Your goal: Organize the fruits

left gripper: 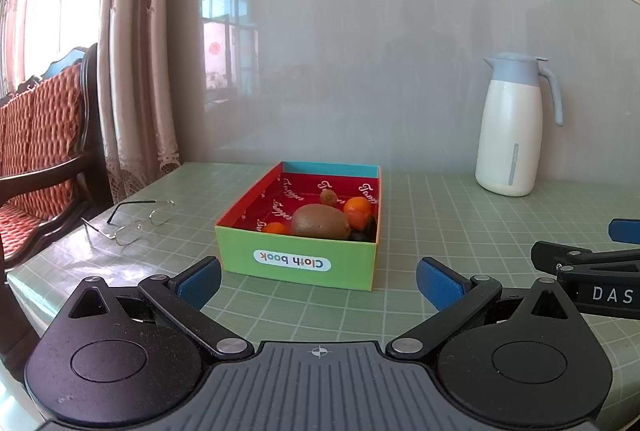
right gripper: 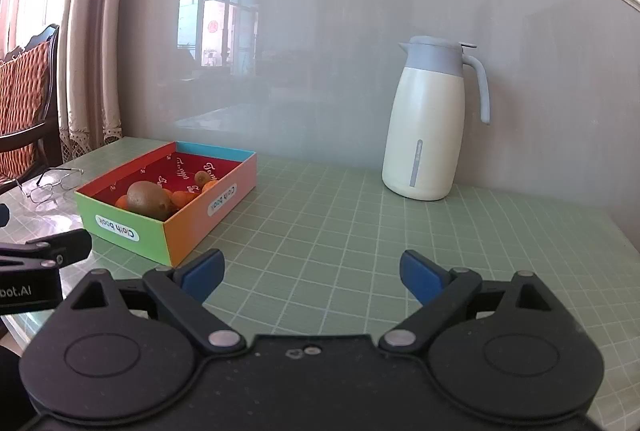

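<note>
Both tongs, left (left gripper: 318, 281) and right (right gripper: 310, 277), gape wide and empty, low in frame. Brown kiwi (left gripper: 320, 222) and oranges (left gripper: 357, 211) already sit inside the colourful cardboard box (left gripper: 296, 263), centre; I judge withdrawing gently best.
</note>
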`<action>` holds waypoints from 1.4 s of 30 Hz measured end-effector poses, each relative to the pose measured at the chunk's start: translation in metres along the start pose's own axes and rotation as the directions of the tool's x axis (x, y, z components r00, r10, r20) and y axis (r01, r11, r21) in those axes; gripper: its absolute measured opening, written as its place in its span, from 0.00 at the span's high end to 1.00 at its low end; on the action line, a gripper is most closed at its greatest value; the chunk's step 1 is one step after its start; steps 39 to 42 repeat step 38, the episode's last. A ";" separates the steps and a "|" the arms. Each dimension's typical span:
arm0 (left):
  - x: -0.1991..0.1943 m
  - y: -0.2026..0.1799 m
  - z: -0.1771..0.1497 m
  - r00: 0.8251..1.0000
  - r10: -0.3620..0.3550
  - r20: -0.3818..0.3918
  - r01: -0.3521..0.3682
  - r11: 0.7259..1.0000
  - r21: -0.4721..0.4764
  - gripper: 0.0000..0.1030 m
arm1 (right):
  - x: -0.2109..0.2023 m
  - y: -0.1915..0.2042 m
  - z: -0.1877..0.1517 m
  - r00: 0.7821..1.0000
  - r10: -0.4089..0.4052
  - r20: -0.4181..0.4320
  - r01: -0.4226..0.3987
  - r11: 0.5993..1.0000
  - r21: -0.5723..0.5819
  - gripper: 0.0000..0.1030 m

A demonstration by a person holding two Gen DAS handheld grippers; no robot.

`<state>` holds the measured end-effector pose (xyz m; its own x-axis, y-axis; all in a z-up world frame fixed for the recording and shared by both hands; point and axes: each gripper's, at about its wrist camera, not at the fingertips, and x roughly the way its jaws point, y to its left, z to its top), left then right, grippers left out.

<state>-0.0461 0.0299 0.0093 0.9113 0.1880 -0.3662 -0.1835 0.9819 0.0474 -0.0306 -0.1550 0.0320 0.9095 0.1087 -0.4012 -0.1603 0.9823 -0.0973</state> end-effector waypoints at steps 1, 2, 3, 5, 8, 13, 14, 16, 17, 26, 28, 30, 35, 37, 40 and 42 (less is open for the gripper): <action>0.000 0.000 0.000 1.000 0.001 0.000 -0.001 1.000 0.000 0.00 | 0.000 0.000 0.000 1.000 0.000 -0.001 0.000 1.000 -0.001 0.09; 0.000 0.000 0.000 1.000 0.002 0.000 -0.002 1.000 -0.001 0.00 | 0.000 0.000 0.000 1.000 0.001 -0.002 -0.001 1.000 -0.001 0.09; 0.000 0.000 0.000 1.000 0.002 0.000 -0.002 1.000 -0.002 0.00 | 0.000 0.000 0.000 1.000 0.001 -0.002 -0.001 1.000 0.000 0.09; -0.001 0.000 0.000 1.000 0.002 -0.001 -0.002 1.000 -0.003 0.00 | 0.000 0.000 0.000 1.000 0.001 -0.002 -0.001 1.000 0.000 0.09; -0.001 0.001 0.000 1.000 0.002 -0.001 -0.002 1.000 -0.003 0.00 | 0.000 0.000 0.001 1.000 0.001 -0.003 -0.001 1.000 0.001 0.09; -0.001 0.002 0.000 1.000 0.002 -0.001 -0.002 1.000 -0.006 0.00 | 0.000 0.001 0.001 1.000 0.002 -0.004 -0.002 1.000 0.000 0.09; -0.001 0.002 0.001 1.000 0.001 -0.001 -0.001 1.000 -0.008 0.00 | 0.000 0.001 0.001 1.000 0.002 -0.005 -0.002 1.000 0.000 0.09; 0.000 0.002 0.000 1.000 0.002 -0.001 -0.002 1.000 -0.008 0.00 | -0.001 0.001 0.000 1.000 0.003 -0.004 -0.003 1.000 0.000 0.09; 0.000 0.002 0.001 1.000 0.002 -0.001 -0.002 1.000 -0.008 0.00 | -0.001 0.001 0.000 1.000 0.002 -0.005 -0.002 1.000 -0.001 0.09; 0.000 0.003 0.000 1.000 0.002 -0.002 -0.002 1.000 -0.013 0.00 | -0.001 0.001 0.001 1.000 0.003 -0.007 -0.003 1.000 -0.001 0.09; 0.000 0.003 0.000 1.000 0.002 -0.003 -0.002 1.000 -0.012 0.00 | -0.001 0.002 0.001 1.000 0.002 -0.008 -0.002 1.000 -0.001 0.09; -0.001 0.003 0.001 1.000 0.004 0.001 -0.004 1.000 -0.015 0.00 | -0.001 0.002 0.001 1.000 0.004 -0.008 -0.004 1.000 -0.001 0.09; -0.002 0.004 0.001 1.000 0.005 0.021 -0.004 1.000 -0.026 0.00 | -0.002 0.002 0.001 1.000 0.007 -0.008 -0.007 1.000 0.000 0.08; -0.002 0.004 0.000 1.000 0.006 0.024 -0.005 1.000 -0.030 0.00 | -0.002 0.002 0.001 1.000 0.007 -0.010 -0.007 1.000 0.001 0.08; -0.002 0.004 0.000 1.000 0.005 0.026 -0.004 1.000 -0.028 0.00 | -0.002 0.002 0.001 1.000 0.008 -0.010 -0.008 1.000 0.001 0.08; -0.002 0.004 0.000 1.000 0.005 0.026 -0.004 1.000 -0.028 0.00 | -0.002 0.002 0.001 1.000 0.008 -0.010 -0.008 1.000 0.001 0.08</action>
